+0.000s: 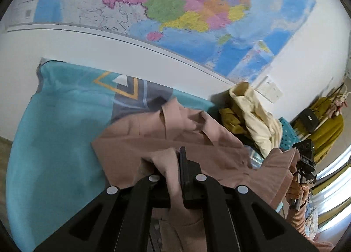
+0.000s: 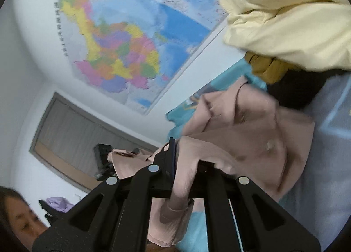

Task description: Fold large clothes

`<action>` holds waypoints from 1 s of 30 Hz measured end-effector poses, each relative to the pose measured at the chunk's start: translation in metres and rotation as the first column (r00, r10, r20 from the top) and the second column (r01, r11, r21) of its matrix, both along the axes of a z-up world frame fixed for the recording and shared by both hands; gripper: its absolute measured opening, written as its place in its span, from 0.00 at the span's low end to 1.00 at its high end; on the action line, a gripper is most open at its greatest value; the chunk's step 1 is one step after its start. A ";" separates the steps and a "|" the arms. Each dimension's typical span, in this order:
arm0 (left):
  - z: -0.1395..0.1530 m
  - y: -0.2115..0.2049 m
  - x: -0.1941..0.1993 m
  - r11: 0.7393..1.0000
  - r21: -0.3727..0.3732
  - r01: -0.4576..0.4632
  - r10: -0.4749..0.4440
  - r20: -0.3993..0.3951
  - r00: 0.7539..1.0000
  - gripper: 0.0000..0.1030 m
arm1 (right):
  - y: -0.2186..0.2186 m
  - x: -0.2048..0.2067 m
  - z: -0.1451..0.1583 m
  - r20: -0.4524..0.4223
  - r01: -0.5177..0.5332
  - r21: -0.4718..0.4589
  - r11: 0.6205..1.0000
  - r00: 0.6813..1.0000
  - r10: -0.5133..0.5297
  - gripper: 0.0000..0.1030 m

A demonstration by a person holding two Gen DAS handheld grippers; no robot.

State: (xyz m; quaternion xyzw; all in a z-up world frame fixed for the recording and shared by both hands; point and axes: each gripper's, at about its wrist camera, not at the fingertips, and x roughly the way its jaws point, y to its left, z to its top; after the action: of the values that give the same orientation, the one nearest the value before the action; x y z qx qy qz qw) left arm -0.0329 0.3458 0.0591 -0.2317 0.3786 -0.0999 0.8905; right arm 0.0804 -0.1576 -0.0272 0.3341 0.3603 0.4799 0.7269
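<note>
Pink garment [image 1: 166,138] (over teal bedding [image 1: 54,133]) clamped in jaws of left gripper [image 1: 169,173] and right gripper [image 2: 184,164].

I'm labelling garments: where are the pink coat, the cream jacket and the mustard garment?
pink coat [image 1: 140,142]: left wrist view, flat body panel.
cream jacket [image 2: 291,26]: right wrist view, crumpled middle.
mustard garment [image 2: 263,67]: right wrist view, folded edge under the cream jacket.

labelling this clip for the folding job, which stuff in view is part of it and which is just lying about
Part of the job:
- pink coat, pinched by both grippers
- left gripper
- right gripper
- teal bedspread it lies on

Just lying about:
- cream garment
- mustard garment
- wall map
- teal basket
- black bag
</note>
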 end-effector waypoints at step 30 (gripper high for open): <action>-0.073 -0.054 0.095 0.890 0.440 0.123 -0.045 -0.185 0.982 0.73 | 0.104 0.018 -0.010 0.474 0.399 -0.666 0.630 0.879 -0.055 0.67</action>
State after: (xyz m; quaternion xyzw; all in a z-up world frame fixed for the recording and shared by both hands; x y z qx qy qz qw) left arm 0.0623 0.2913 -0.0143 -0.0108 0.4755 -0.0281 0.8792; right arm 0.0988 -0.0538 -0.0374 -0.0587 0.3176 0.2498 0.9129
